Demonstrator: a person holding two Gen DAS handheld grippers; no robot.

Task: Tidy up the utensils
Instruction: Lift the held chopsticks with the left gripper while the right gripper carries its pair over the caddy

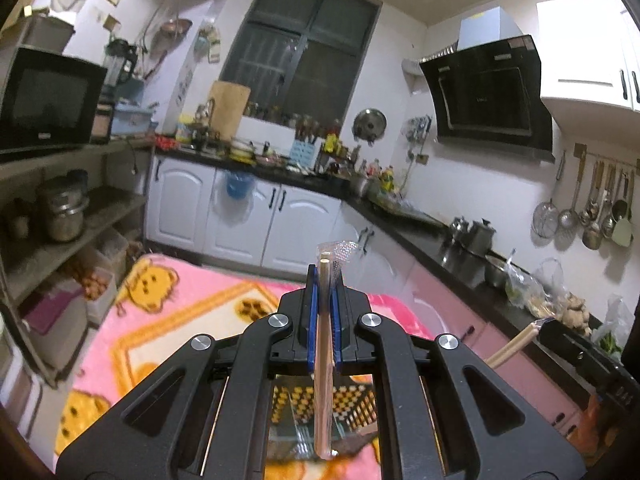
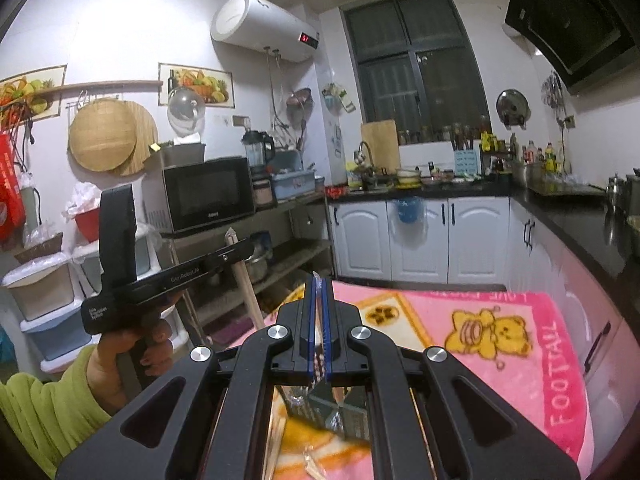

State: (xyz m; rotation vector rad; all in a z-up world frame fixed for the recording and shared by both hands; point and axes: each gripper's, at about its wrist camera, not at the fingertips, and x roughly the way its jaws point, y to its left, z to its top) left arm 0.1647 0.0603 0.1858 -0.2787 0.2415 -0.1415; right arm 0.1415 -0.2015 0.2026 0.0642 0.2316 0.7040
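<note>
Left gripper clamped on wrapped chopsticks; right gripper pinches another pair's wrapper edge, which could slip out.

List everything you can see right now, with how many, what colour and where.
wrapped chopsticks: two packs, pale wood in clear wrap, one clamped in each hand-held gripper
blanket: one, pink with yellow bears, below both grippers
microwave: one, black, on the shelf
water heater: one, white, high on the wall
range hood: one, black, on the wall
left hand-held gripper: black, blue pads, shut
right hand-held gripper: black, blue pads, shut
hand: one, green sleeve, holding the left gripper
</note>
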